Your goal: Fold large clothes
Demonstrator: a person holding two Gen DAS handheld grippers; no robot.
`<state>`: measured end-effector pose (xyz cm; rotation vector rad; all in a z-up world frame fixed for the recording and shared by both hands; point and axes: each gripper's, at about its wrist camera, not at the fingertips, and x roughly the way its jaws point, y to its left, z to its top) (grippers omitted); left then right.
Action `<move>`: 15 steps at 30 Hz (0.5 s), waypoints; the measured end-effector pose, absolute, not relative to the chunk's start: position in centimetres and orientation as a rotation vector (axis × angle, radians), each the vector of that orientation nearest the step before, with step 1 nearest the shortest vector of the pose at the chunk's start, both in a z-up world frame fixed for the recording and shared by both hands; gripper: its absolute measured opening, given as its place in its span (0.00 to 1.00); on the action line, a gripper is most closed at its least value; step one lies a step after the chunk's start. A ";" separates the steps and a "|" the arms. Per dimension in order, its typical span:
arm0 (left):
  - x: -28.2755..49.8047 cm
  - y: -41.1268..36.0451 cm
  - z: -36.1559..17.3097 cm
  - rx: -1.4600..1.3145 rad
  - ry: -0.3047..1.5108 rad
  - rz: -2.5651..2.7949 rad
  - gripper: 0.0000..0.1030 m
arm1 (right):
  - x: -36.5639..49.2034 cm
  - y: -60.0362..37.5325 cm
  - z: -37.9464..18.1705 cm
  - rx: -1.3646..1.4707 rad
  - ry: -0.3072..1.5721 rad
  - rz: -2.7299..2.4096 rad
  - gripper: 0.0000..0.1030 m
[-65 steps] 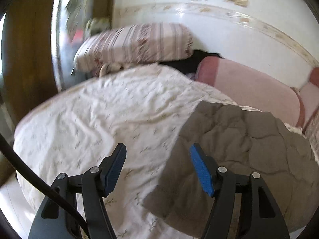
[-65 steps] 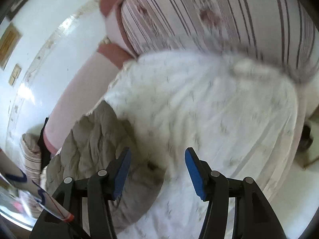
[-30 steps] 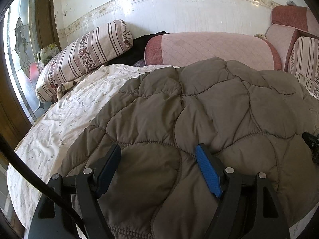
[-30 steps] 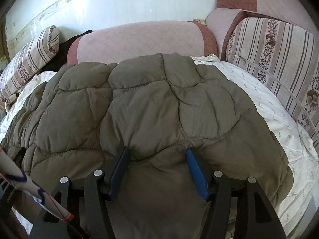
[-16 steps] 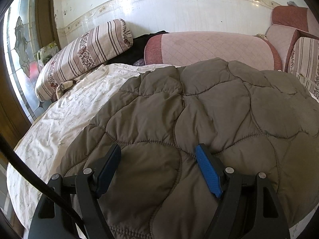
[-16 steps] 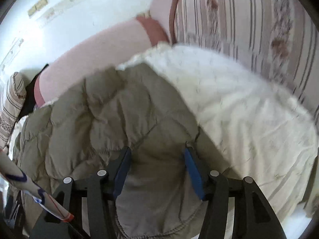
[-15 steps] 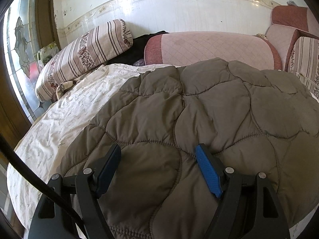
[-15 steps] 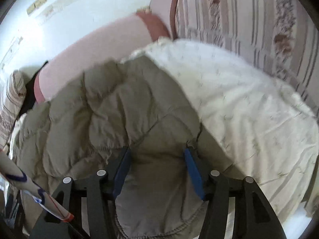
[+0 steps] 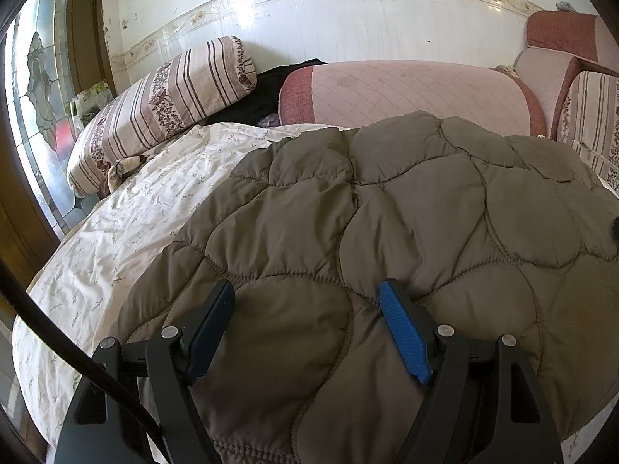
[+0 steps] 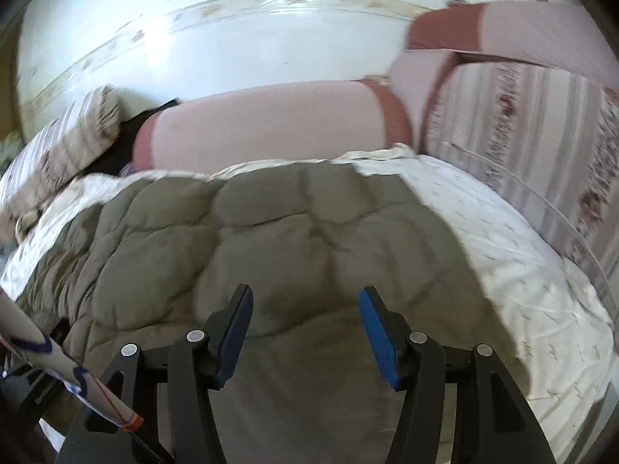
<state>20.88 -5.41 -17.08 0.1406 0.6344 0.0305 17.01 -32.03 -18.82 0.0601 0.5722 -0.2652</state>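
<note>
The left gripper (image 9: pixel 307 324) hangs low over the near edge of a quilted olive-brown jacket (image 9: pixel 406 224), its blue pads spread wide with a puffed panel of the fabric bulging up between them; the pads stand apart from the cloth at the tips and do not pinch it, so this gripper is released. The right gripper (image 10: pixel 305 328), seen in a motion-blurred picture, also has its jaws parted, with only the smooth near part of the jacket (image 10: pixel 271 239) lying below the gap; nothing is clamped, and its jaws narrowed slightly a moment ago.

The jacket lies spread flat across a bed covered by a cream sheet (image 9: pixel 116 232) with a small sprig print, filling the middle and near side of the bed. Behind it, against a white tiled wall (image 9: pixel 348 23) with a floral border strip, lie a long pink bolster (image 9: pixel 406 92) with red ends and a striped, flowered bolster (image 9: pixel 166 104); a dark garment (image 9: pixel 267 96) sits between them. A striped cushion (image 10: pixel 541 131) stands at the right.

No brand, label or legible writing shows anywhere.
</note>
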 end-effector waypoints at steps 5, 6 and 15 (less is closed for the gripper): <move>20.9 -5.2 -17.1 0.141 0.638 0.023 0.75 | 18.4 -29.6 -20.0 0.015 0.612 -0.232 0.61; 20.9 -5.2 -17.1 0.140 0.638 0.024 0.76 | 18.7 -29.6 -20.4 0.006 0.624 -0.241 0.62; 20.9 -5.1 -17.1 0.136 0.641 0.022 0.77 | 18.2 -29.5 -20.4 -0.007 0.618 -0.243 0.66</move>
